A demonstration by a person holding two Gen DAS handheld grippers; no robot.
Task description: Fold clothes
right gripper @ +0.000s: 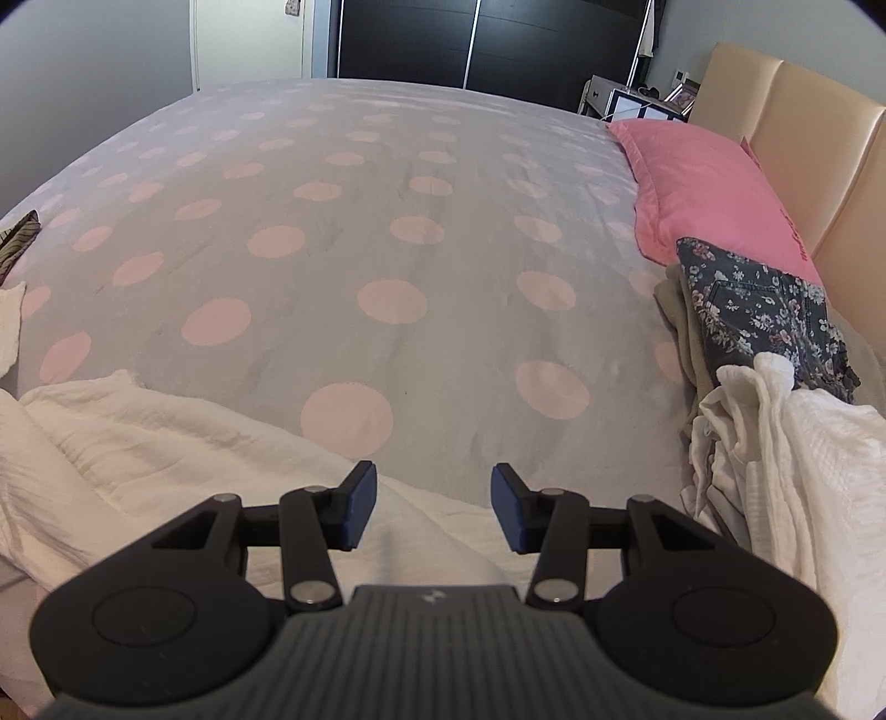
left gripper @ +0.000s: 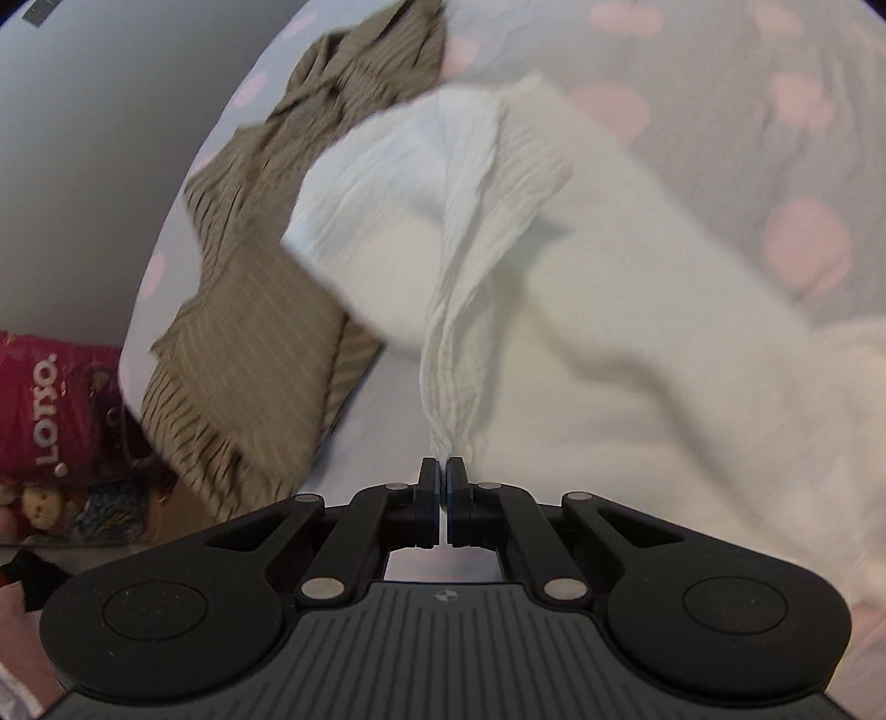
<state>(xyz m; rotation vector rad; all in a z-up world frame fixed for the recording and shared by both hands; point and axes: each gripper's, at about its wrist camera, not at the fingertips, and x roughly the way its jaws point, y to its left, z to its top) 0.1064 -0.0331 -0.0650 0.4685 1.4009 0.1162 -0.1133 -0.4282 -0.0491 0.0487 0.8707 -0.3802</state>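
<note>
White crinkled cloth: a cream-white garment [left gripper: 554, 266] fills most of the left wrist view, bunched to a narrow gather at the fingertips, the rest blurred; it spreads away over the bed.
Left gripper [left gripper: 442, 471]: fingers pressed together, pinching the gathered edge of the white garment; cloth rises straight out from between the pads.
Right gripper [right gripper: 434, 498]: fingers spread wide, nothing between them; it hangs just above a fold of the same white cloth [right gripper: 166, 459] lying across the near edge of the bed.
Bed cover [right gripper: 387, 221]: grey with pale pink dots, lightly creased, broad bare stretch in the middle.
Striped garment [left gripper: 266, 266]: olive-brown with thin pale stripes, crumpled on the bed to the left of the white garment and partly tucked under it.
Pile at right: floral dark-grey garment [right gripper: 758, 310] on top of a beige piece, with more white cloth [right gripper: 775, 454] heaped in front, all near the bed's right edge.
Pillow [right gripper: 714, 194]: pink, lying against a cream padded headboard [right gripper: 797, 127].
Off the bed, left: red bag [left gripper: 44, 410] with white lettering, at floor level beside the mattress.
Far wall: dark wardrobe doors [right gripper: 470, 39] beyond the foot of the bed.
</note>
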